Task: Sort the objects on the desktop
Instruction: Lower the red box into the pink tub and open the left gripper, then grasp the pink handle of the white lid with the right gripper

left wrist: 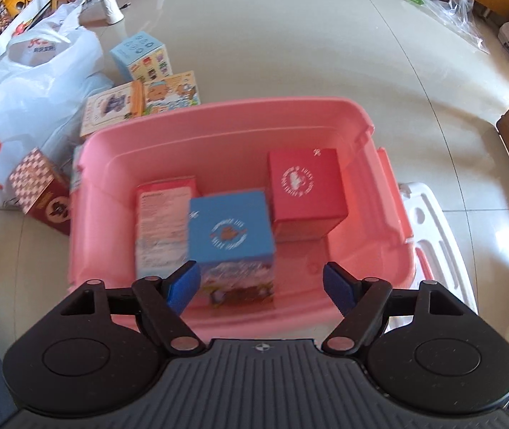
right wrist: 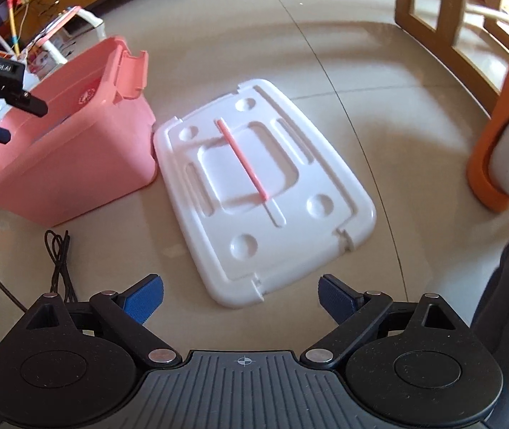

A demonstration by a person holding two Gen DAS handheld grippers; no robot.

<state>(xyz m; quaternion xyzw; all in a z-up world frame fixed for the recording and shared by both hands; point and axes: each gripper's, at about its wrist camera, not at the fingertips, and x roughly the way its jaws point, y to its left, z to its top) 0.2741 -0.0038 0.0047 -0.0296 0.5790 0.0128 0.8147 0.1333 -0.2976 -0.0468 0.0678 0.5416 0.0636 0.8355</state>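
Left gripper (left wrist: 260, 284) hangs over the near rim of the pink bin (left wrist: 368, 125), fingers spread wide, nothing held; the left pad (left wrist: 182, 284) sits just beside the blue box (left wrist: 231, 232), contact unclear because of blur. Blue box stands near the bin's front wall, slightly tilted. To its left, touching or overlapping it, a pink-and-white box (left wrist: 161, 214) lies flat against the bin's left side. Behind and to the right a red box (left wrist: 306, 189) stands upright, a narrow gap between it and the blue box. Bare bin floor shows at front right under the right pad and along the back wall. Outside the bin, to the left: a checkered box (left wrist: 39, 189) close to the bin wall, a white plastic bag (left wrist: 36, 82) behind it, then flat picture boxes (left wrist: 140, 103) at the back left corner and a light blue box (left wrist: 141, 55) further out. Right gripper (right wrist: 241, 298) is also wide open and empty, hovering over the floor at the near edge of the white lid (right wrist: 265, 186). Lid lies flat just beside the bin's right side, a pink stick (right wrist: 241, 159) diagonal on top. Black cord (right wrist: 59, 257) on the floor near left. Open tile to the right of the lid, up to the wooden frame (right wrist: 447, 18) at far right.
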